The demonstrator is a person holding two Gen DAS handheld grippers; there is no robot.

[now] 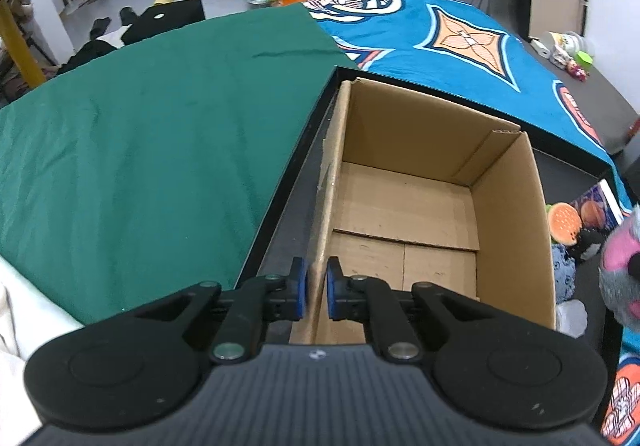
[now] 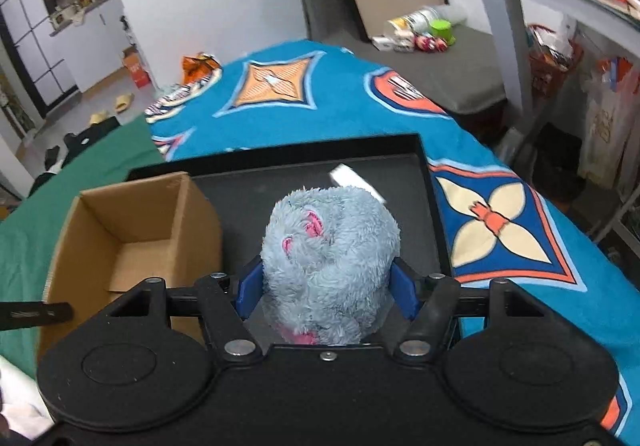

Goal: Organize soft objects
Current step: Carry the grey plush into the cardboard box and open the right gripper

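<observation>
An open cardboard box (image 1: 408,197) stands in a black tray (image 1: 280,213) with nothing inside it. My left gripper (image 1: 316,288) is shut on the box's near left wall, its blue pads pressed on either side of the cardboard. My right gripper (image 2: 326,286) is shut on a fluffy grey-blue plush toy (image 2: 332,238) with pink patches, held above the tray (image 2: 400,165) just right of the box (image 2: 132,230). The same plush (image 1: 620,270) shows at the right edge of the left wrist view.
More soft toys lie right of the box: an orange one (image 1: 564,221) and a blue one (image 1: 562,274). A white item (image 2: 352,177) lies in the tray beyond the plush. A green cloth (image 1: 140,145) and a blue patterned blanket (image 2: 340,113) surround the tray.
</observation>
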